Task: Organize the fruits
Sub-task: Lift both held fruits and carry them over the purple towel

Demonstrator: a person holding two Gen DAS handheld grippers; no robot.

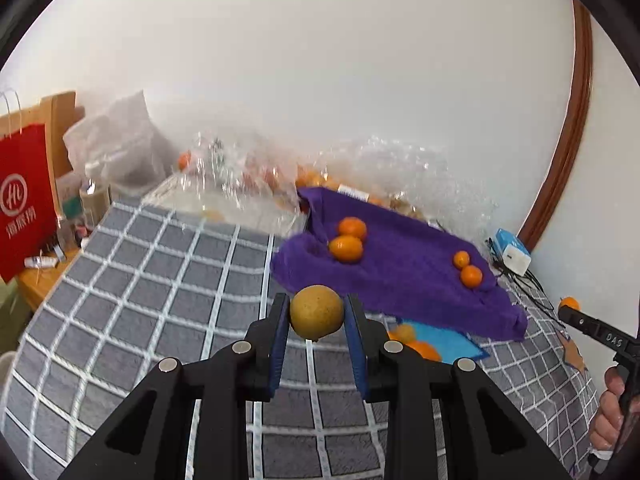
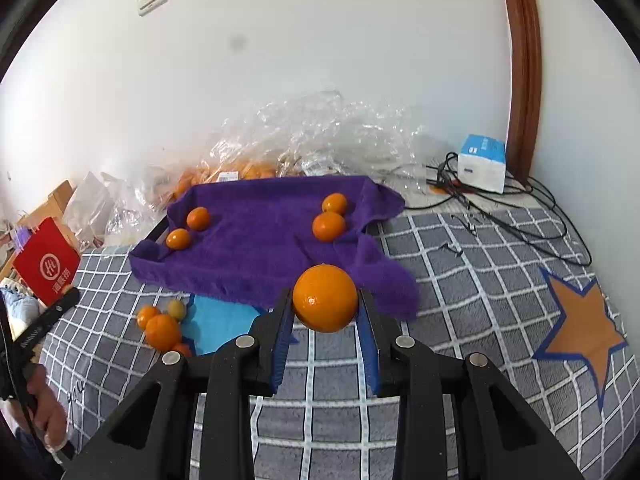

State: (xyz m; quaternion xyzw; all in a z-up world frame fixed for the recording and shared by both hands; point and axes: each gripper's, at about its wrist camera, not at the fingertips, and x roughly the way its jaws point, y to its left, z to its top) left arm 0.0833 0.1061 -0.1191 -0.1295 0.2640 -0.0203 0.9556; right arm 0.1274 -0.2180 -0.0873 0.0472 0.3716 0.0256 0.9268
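Observation:
My left gripper [image 1: 317, 314] is shut on a yellow-brown round fruit [image 1: 317, 312], held above the checked bedspread, just in front of the purple towel [image 1: 400, 276]. My right gripper [image 2: 325, 306] is shut on a large orange [image 2: 325, 298], held above the towel's [image 2: 260, 252] near edge. On the towel lie two oranges on the left [image 2: 188, 228] and two on the right [image 2: 330, 218]. Several oranges and a small yellowish fruit [image 2: 176, 309] lie beside a blue cloth [image 2: 218, 322] in front of the towel.
Crumpled clear plastic bags [image 2: 304, 140] with more oranges lie behind the towel by the wall. A white and blue box [image 2: 482, 162] with black cables sits at the back right. A red paper bag [image 1: 24, 204] stands on the left. An orange star [image 2: 580, 328] is printed on the bedspread.

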